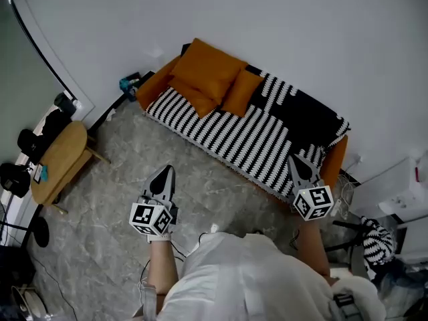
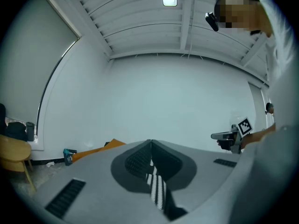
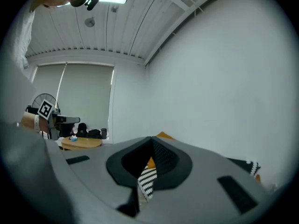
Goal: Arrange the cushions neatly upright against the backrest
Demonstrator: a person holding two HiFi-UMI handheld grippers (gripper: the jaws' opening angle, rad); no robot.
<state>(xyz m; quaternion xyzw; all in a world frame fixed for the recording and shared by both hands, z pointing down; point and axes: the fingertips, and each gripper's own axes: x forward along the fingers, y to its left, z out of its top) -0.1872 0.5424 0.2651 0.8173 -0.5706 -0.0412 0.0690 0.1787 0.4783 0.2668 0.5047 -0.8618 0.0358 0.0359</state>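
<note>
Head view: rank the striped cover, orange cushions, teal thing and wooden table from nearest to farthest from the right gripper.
From the right gripper:
1. Striped cover, just beyond its tips.
2. Orange cushions, at the cover's far left end.
3. Teal thing, further left, past the cushions.
4. Wooden table, at the far left.

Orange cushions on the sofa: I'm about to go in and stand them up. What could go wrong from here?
1. The orange cushions lie overlapped in one heap at the end of the sofa. Pulling one may drag the others off.
2. The left gripper and right gripper both have jaws shut on nothing. Unopened, they would likely shove the cushions rather than grip them.
3. The striped throw could get pinched along with a cushion and pulled askew.
</note>
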